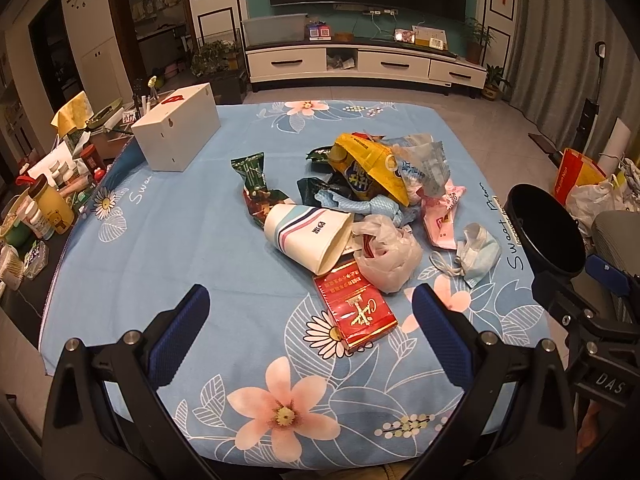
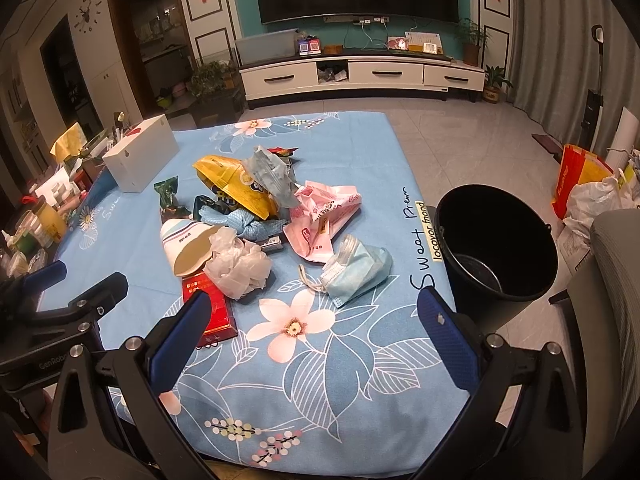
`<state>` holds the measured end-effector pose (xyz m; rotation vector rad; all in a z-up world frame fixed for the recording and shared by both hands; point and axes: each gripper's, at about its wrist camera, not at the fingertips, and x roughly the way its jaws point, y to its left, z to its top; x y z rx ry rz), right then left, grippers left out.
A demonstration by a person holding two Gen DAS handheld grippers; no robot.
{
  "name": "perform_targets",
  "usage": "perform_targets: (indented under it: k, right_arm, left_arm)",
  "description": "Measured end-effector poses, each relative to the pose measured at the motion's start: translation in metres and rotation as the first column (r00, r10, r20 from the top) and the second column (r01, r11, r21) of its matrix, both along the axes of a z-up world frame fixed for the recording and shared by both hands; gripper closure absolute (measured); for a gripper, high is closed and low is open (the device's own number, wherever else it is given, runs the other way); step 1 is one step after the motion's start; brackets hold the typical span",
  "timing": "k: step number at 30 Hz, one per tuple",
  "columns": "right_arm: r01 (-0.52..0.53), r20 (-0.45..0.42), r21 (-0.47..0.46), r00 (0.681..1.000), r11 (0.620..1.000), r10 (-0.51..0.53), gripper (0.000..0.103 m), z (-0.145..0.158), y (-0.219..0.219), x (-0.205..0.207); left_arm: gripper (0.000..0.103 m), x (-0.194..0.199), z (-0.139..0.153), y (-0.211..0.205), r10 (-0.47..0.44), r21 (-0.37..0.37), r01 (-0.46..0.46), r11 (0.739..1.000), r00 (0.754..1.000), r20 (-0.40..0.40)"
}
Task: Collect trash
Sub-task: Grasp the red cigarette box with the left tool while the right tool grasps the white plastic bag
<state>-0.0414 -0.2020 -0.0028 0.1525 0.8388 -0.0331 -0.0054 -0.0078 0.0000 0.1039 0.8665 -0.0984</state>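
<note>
The trash pile [image 1: 360,200] is lying in the middle of the blue flowered cloth [image 1: 168,264], ahead of both tools; its nearest piece to the left gripper [image 1: 310,310] is the red carton [image 1: 354,312], which is lying flat just beyond the fingertips and slightly right of their centreline; its long axis is running away from the gripper, leaning left at the far end. The paper cup [image 1: 310,236] is lying on its side just behind the carton, mouth toward the camera; the white plastic bag [image 2: 238,266] is sitting crumpled beside it. The face mask [image 2: 356,270] is lying nearest the right gripper [image 2: 314,330], ahead and a little right of centre, straps trailing left.

Both grippers are standing wide apart, holding nothing, hovering over the near edge of the cloth.

The black bucket [image 2: 496,244] is standing off the right edge of the table, nearer the right gripper; nothing from the pile is showing inside it. The white box [image 1: 176,136] is resting at the far left, apart from the pile. Judging from this, the collecting is at its start, with the mask suiting the right gripper and the carton the left.
</note>
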Motion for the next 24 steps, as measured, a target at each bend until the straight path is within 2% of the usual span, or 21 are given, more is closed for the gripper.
perform_targets:
  k: [4,7,9,10,13,18,22,24]
  right_arm:
    - [0.007,-0.008,0.016,1.000,1.000,-0.007,0.003,-0.008,-0.008,0.003]
    - [-0.026,-0.007,0.079,1.000,0.997,0.027,0.003,-0.018,-0.015,0.003]
    - [-0.052,-0.018,0.154,0.998,0.987,0.055,0.003,-0.029,-0.022,0.006]
    - [-0.062,-0.021,0.178,0.998,0.982,0.067,0.003,-0.034,-0.024,0.006]
    - [-0.110,-0.032,0.264,0.992,0.958,0.123,0.003,-0.052,-0.026,0.009]
    - [-0.174,-0.040,0.350,0.979,0.921,0.200,0.003,-0.075,-0.020,0.019]
    - [-0.165,-0.065,0.371,0.977,0.914,0.203,0.003,-0.090,-0.020,0.032]
    - [-0.176,-0.070,0.407,0.972,0.896,0.223,0.003,-0.096,-0.019,0.042]
  left_arm:
    - [0.002,0.003,-0.006,0.003,-0.020,-0.056,0.018,0.998,1.000,-0.019]
    - [0.002,0.007,-0.015,0.015,-0.057,-0.193,0.049,0.980,0.998,-0.037]
    - [0.002,0.010,-0.025,0.023,-0.067,-0.262,0.051,0.964,0.996,-0.053]
    - [0.002,0.010,-0.031,0.025,-0.067,-0.273,0.049,0.961,0.996,-0.057]
    - [0.003,0.013,-0.053,0.031,-0.068,-0.270,0.042,0.962,0.994,-0.088]
    - [0.003,0.015,-0.082,0.030,-0.097,-0.292,0.059,0.954,0.988,-0.119]
    - [0.003,0.027,-0.100,0.018,-0.116,-0.269,0.074,0.960,0.982,-0.147]
    - [0.003,0.034,-0.108,0.011,-0.122,-0.259,0.078,0.963,0.980,-0.159]
